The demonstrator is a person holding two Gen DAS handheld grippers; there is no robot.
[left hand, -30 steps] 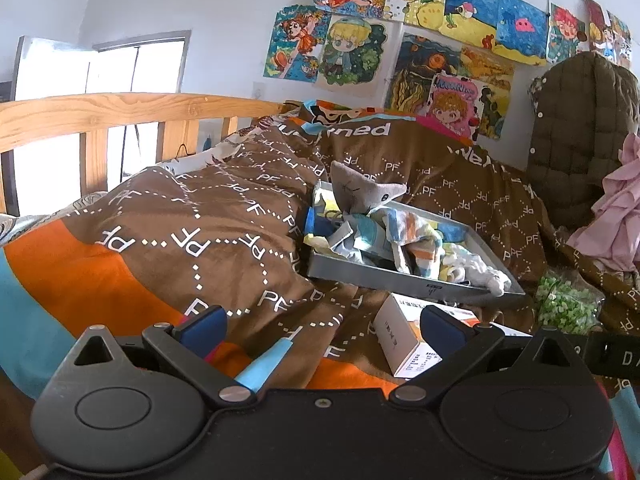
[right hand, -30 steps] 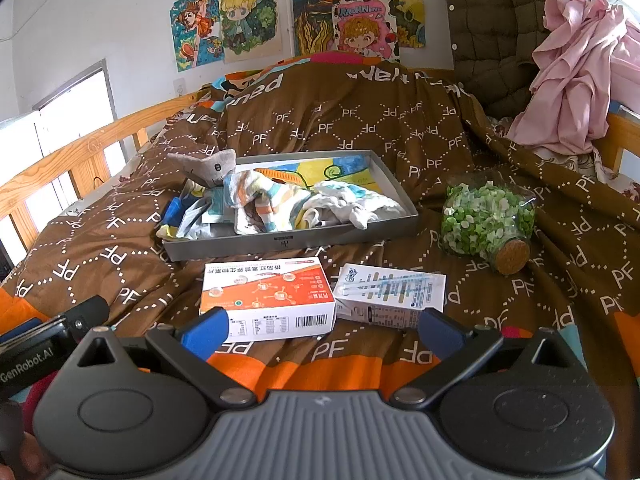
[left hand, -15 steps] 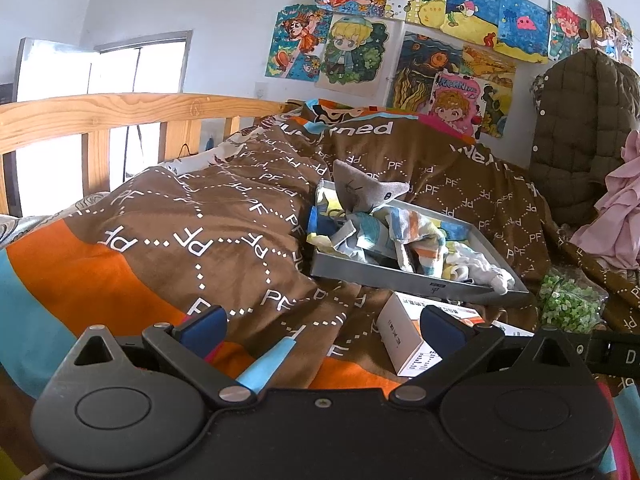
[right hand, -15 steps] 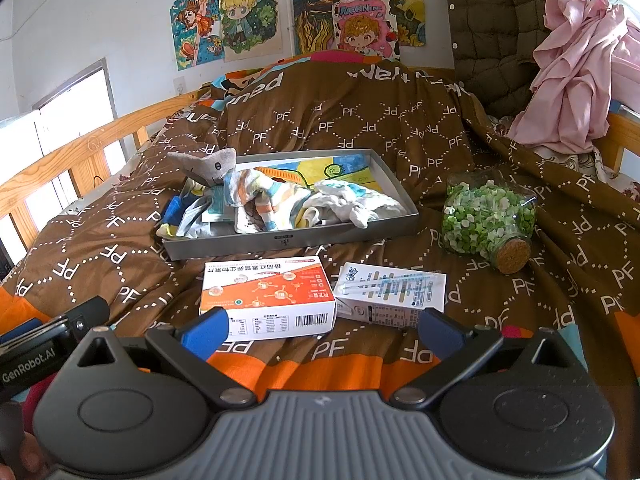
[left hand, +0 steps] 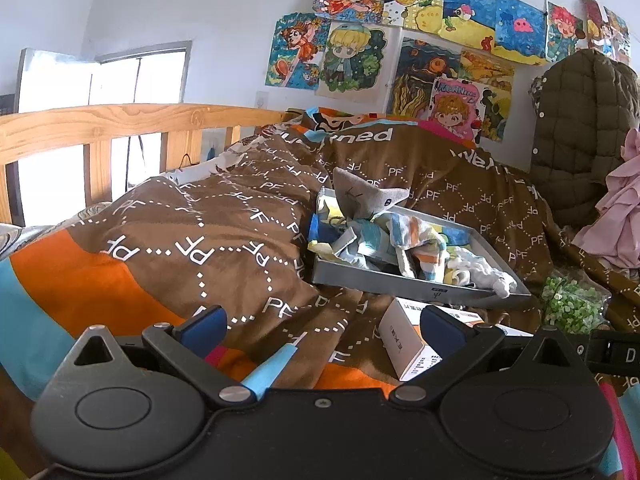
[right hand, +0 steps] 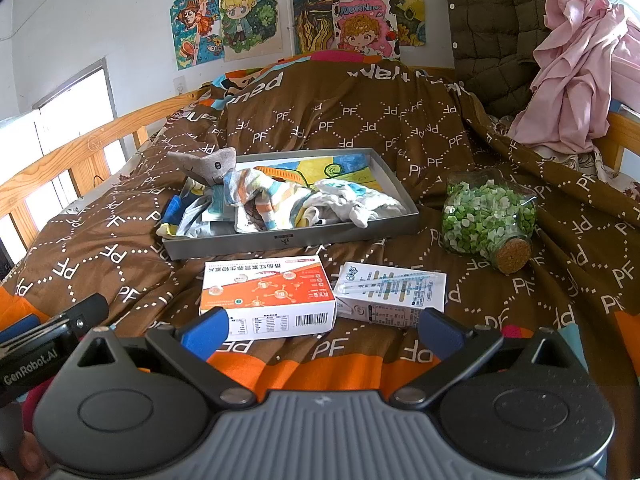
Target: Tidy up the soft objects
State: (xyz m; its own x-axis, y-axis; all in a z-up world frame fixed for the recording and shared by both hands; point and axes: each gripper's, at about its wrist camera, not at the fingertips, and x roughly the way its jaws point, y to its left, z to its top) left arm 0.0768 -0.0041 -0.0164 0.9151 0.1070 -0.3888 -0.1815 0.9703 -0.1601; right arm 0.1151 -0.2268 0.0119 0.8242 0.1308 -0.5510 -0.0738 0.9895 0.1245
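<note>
A grey tray [right hand: 288, 236] [left hand: 384, 278] lies on the brown bedspread. It holds a grey plush shark [right hand: 206, 166] [left hand: 362, 196], a striped cloth [right hand: 262, 200] [left hand: 416, 236], a white cloth [right hand: 360, 200] [left hand: 480, 270] and blue fabric [right hand: 172, 210]. My right gripper [right hand: 320, 326] stands open near the bed's front, short of an orange-and-white box [right hand: 268, 298] and a white carton [right hand: 390, 292]. My left gripper [left hand: 322, 326] is open too, low over the bedspread, left of the tray; the box's end [left hand: 404, 338] shows between its fingers.
A corked glass jar of green bits [right hand: 488, 220] [left hand: 572, 304] lies right of the tray. A pink garment [right hand: 576, 72] and a quilted olive coat [right hand: 492, 32] are piled at the back right. A wooden bed rail [left hand: 120, 124] runs along the left. Posters cover the wall.
The left gripper's view has shifted slightly, with the tray sitting a little further right and higher in frame. The right gripper and all objects stay where they were.
</note>
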